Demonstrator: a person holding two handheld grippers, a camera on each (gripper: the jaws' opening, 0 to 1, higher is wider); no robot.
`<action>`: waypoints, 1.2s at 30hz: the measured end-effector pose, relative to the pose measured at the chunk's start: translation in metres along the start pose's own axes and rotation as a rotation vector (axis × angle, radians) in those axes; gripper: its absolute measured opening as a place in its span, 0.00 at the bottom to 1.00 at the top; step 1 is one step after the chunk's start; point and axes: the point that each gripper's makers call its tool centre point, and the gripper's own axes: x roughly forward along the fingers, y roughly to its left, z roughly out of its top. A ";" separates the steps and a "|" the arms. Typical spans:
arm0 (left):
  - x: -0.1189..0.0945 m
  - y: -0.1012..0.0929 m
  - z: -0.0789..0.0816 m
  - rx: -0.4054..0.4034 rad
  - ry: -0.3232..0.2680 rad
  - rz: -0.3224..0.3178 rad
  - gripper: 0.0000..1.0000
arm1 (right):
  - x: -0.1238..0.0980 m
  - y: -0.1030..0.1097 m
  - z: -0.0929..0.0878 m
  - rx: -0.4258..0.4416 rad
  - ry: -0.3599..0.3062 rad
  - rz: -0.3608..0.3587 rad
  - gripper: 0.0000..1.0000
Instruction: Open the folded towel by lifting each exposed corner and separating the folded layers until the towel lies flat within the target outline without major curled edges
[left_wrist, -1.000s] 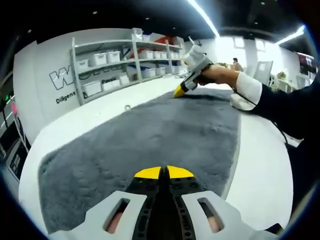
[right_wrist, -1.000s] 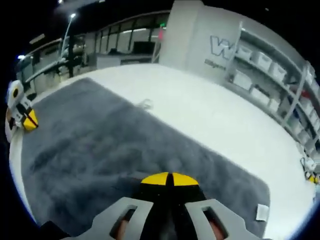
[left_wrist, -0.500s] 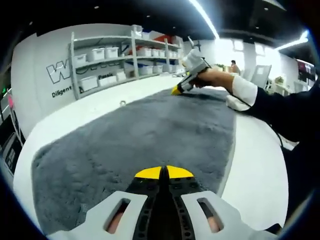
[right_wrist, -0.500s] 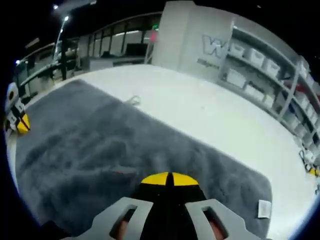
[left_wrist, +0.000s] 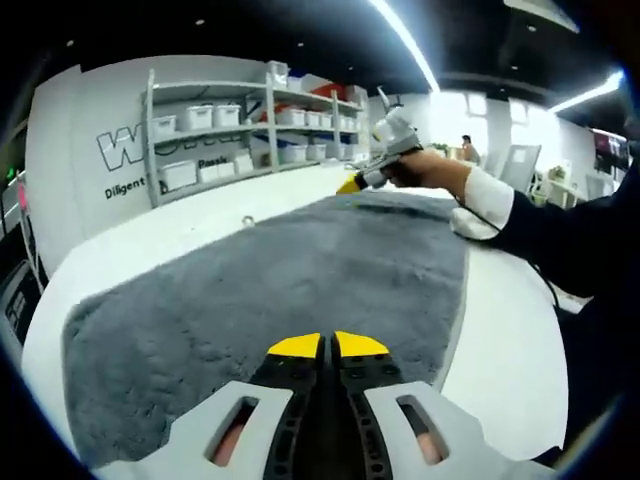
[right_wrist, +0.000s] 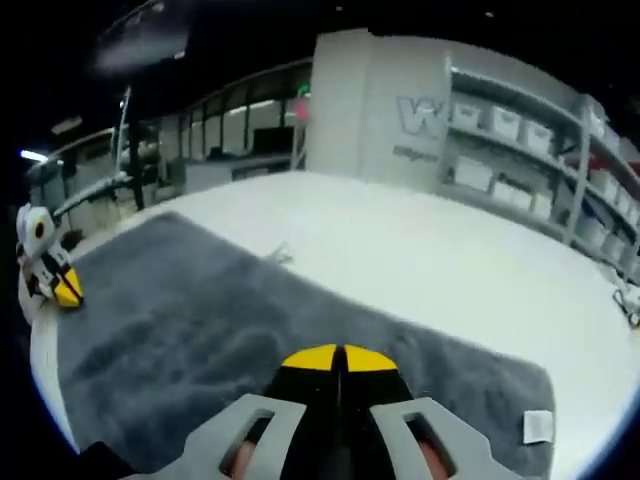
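**Grey towel spread on the white counter**

In my left gripper view the towel lies open on the counter; my left tongs are clenched, empty, above its near edge; my right tongs, hand-held, hover at the far edge, also clenched; its label shows lower right.
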 end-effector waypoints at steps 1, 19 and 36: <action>-0.001 0.002 0.003 -0.004 -0.017 0.005 0.09 | -0.003 0.005 0.006 -0.025 -0.021 0.013 0.00; -0.022 0.029 0.043 -0.109 -0.253 0.060 0.37 | -0.066 0.065 0.049 0.013 -0.312 0.220 0.48; -0.030 0.042 0.058 -0.271 -0.328 0.047 0.97 | -0.112 0.092 0.035 -0.045 -0.351 0.187 0.99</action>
